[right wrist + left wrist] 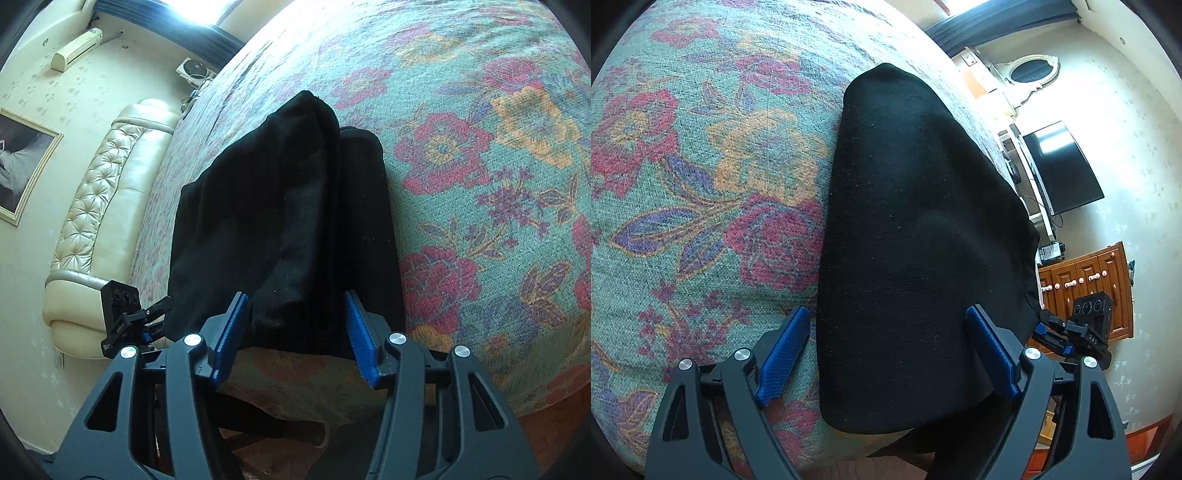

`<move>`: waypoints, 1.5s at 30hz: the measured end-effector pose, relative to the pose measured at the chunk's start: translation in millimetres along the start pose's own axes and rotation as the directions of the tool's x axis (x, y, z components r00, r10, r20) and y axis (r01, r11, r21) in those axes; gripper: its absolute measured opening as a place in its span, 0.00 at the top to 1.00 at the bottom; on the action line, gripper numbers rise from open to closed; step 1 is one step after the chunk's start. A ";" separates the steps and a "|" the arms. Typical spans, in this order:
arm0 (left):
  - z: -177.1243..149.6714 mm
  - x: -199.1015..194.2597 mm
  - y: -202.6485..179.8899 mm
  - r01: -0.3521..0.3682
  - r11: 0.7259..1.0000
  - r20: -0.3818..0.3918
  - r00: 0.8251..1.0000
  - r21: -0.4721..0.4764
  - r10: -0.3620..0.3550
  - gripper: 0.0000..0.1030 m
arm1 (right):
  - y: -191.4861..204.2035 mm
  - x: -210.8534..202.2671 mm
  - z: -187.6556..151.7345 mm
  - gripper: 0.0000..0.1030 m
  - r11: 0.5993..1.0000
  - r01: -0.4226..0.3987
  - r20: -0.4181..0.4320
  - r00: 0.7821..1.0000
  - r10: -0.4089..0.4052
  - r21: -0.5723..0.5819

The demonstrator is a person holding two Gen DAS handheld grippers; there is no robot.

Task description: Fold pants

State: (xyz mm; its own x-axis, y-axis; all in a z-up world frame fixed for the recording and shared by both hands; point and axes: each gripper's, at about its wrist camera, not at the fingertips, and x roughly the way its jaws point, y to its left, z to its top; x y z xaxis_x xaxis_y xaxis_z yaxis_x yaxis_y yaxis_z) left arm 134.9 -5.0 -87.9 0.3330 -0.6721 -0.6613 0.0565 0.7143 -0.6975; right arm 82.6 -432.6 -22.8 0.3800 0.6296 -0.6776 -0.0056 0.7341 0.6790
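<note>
Black knit pants [288, 221] lie folded in layers near the floral woven bedspread's [701, 166] edge, within reach. Left gripper [890, 354] and right gripper [295, 332] both stand apart, straddling the pants and clamping nothing, probably between folds.

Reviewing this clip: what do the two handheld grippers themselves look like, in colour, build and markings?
Both match. The left gripper and right gripper have matte black linkage arms with triangular cut-outs, round silver pivot pins and two flat blue fingers with textured pads. Seen from the other wrist, each carries a black camera block with round lenses and small white lettering. No sleeves or cables show.
</note>
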 end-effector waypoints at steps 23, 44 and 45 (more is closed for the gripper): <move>23.4 -10.4 3.6 -0.005 1.000 0.023 1.000 -0.008 0.006 0.17 | -32.7 -37.7 18.0 0.34 0.997 0.065 0.095 0.993 -0.069 0.042; 58.6 29.8 -7.2 0.014 0.998 0.003 1.000 0.057 -0.014 0.14 | -58.4 41.1 71.7 0.21 0.992 -0.076 0.043 0.996 0.072 0.098; 58.7 30.3 -7.0 0.020 0.998 0.003 1.000 0.061 -0.020 0.13 | -53.0 45.3 73.8 0.20 0.994 -0.076 0.029 0.997 0.074 0.079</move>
State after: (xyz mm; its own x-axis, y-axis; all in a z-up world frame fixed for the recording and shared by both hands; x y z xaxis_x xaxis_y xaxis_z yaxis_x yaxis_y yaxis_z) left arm 199.8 -18.9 -86.9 0.3343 -0.6856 -0.6466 0.1206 0.7116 -0.6922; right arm 168.4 -461.7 -68.7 0.4054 0.6745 -0.6170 0.0390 0.6616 0.7488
